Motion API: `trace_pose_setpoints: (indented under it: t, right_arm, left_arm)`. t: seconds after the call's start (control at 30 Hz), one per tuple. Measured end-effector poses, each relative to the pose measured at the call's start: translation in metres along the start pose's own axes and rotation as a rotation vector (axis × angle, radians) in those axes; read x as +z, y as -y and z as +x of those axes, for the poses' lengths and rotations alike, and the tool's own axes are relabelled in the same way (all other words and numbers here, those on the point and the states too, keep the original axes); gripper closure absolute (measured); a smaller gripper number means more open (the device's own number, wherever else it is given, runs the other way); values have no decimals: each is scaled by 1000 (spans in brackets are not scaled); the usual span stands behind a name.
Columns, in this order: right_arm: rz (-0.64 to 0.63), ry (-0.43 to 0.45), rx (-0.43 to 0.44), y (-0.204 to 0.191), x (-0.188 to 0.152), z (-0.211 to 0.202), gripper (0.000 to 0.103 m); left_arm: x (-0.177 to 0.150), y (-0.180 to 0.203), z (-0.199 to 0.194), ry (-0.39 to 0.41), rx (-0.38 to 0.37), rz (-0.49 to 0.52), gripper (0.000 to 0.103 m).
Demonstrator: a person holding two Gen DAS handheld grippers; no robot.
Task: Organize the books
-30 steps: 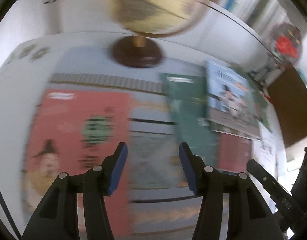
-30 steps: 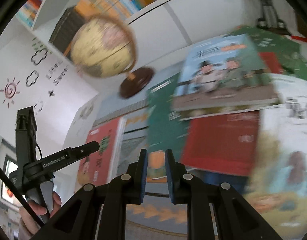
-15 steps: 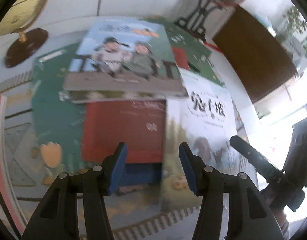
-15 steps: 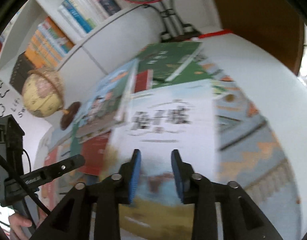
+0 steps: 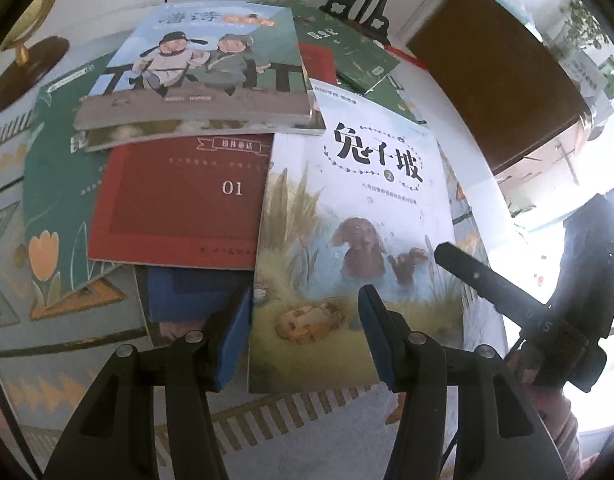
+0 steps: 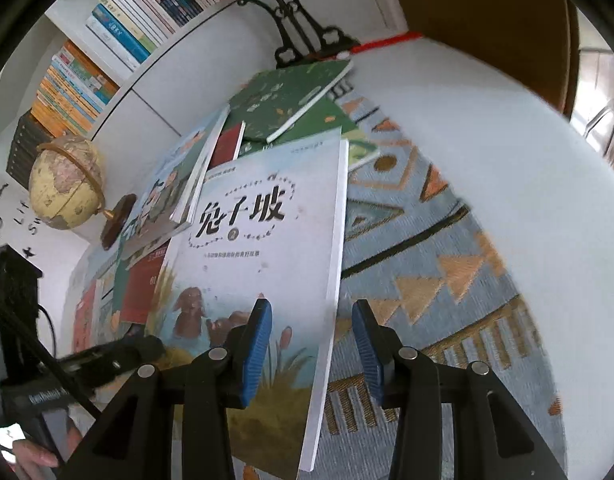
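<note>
Book: your white paperback with the brown dog (image 5: 359, 216) lies on top at the near right of the scattered pile, on the patterned runner (image 6: 447, 272) over the surface
Left hand-held gripper (image 5: 305, 334): open; hovering over the book's near edge, nothing held
Right hand-held gripper (image 6: 311, 346): jaws have just been opening; they straddle the book's right edge without pressing
Handling: looks thin, light and floppy; the glossy cover may slip
Hold: take it by the right edge, near the corner
</note>
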State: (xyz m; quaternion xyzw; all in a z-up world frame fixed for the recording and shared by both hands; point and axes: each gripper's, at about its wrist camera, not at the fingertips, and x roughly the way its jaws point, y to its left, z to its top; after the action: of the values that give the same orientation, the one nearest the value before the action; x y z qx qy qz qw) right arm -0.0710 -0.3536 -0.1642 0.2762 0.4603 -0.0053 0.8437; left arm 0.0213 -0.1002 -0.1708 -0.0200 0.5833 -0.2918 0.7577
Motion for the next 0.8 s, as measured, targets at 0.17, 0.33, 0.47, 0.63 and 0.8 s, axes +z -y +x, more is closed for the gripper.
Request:
trace_pose_setpoints:
  t: [0.17, 0.33, 0.47, 0.63, 0.8]
  right_arm:
    - [-7, 22, 112, 2, 0, 3, 36]
    - [-20, 17, 202, 5, 0, 4, 29]
    - [-27, -24, 198, 14, -1, 1, 58]
    - [2, -69, 249, 27, -6, -4, 60]
    - [92, -49, 498, 44, -9, -19, 60]
  left_arm:
    - [-3, 6, 2, 11, -17, 0, 52]
    - [-6, 4, -4, 23, -38, -18, 52]
    - [-16, 3, -5, 0, -45, -19, 52]
    - [-30, 7, -6, -19, -30, 0, 52]
    - [-30, 0, -1, -40, -16, -8, 52]
